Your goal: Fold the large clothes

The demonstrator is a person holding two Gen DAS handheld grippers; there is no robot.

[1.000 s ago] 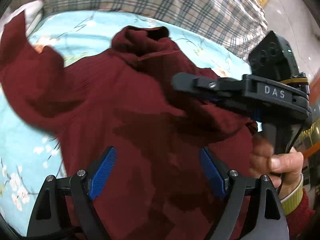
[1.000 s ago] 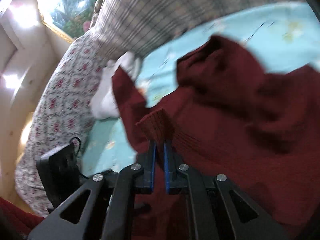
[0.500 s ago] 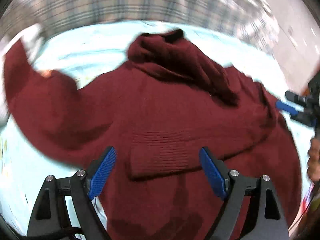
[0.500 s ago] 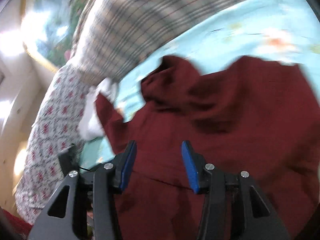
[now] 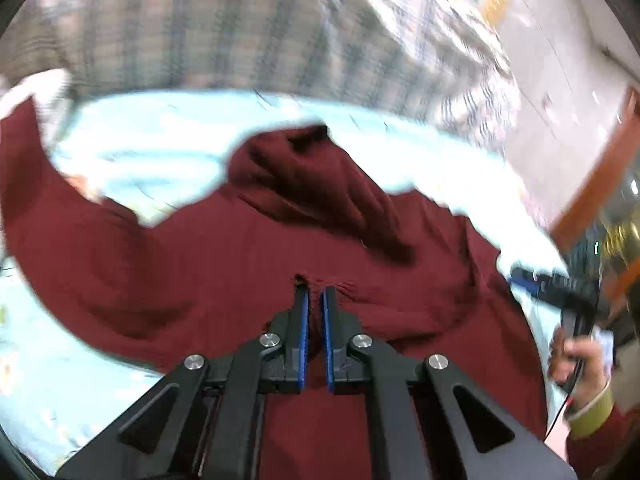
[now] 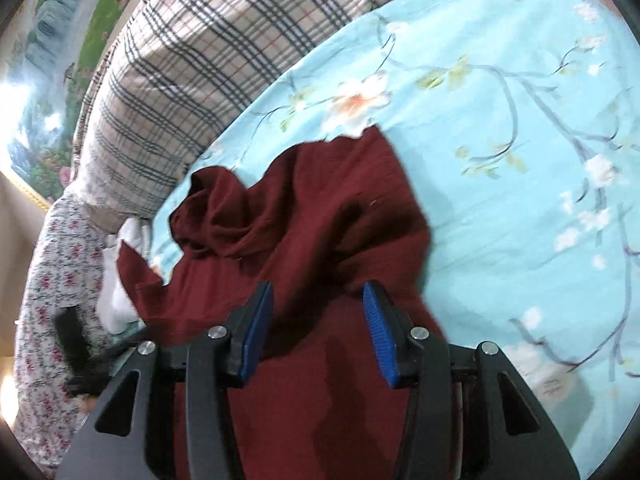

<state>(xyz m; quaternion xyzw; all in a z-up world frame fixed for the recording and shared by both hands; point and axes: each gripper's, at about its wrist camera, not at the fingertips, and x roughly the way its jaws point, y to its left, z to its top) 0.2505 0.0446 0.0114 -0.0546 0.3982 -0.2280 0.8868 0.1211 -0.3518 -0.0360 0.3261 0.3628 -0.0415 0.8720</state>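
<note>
A dark red knit sweater (image 5: pixel 240 264) lies spread on a light blue floral bedsheet (image 5: pixel 160 136), collar toward the far side. My left gripper (image 5: pixel 314 294) is shut on a pinch of the sweater's fabric near its middle. The left sleeve stretches off to the left. My right gripper (image 6: pixel 318 292) is open and empty above the sweater (image 6: pixel 304 232), over its right side. The right gripper also shows at the right edge of the left wrist view (image 5: pixel 552 284), held by a hand.
A plaid blanket (image 6: pixel 208 60) lies along the far edge of the bed (image 6: pixel 520 160). A floral quilt (image 6: pixel 56 280) and a white cloth (image 6: pixel 116 296) sit at the left. A picture frame hangs on the wall behind.
My right gripper let go of the sleeve cuff, opened and drew back to the sweater's right side. My left gripper went from open to shut on the sweater's fabric.
</note>
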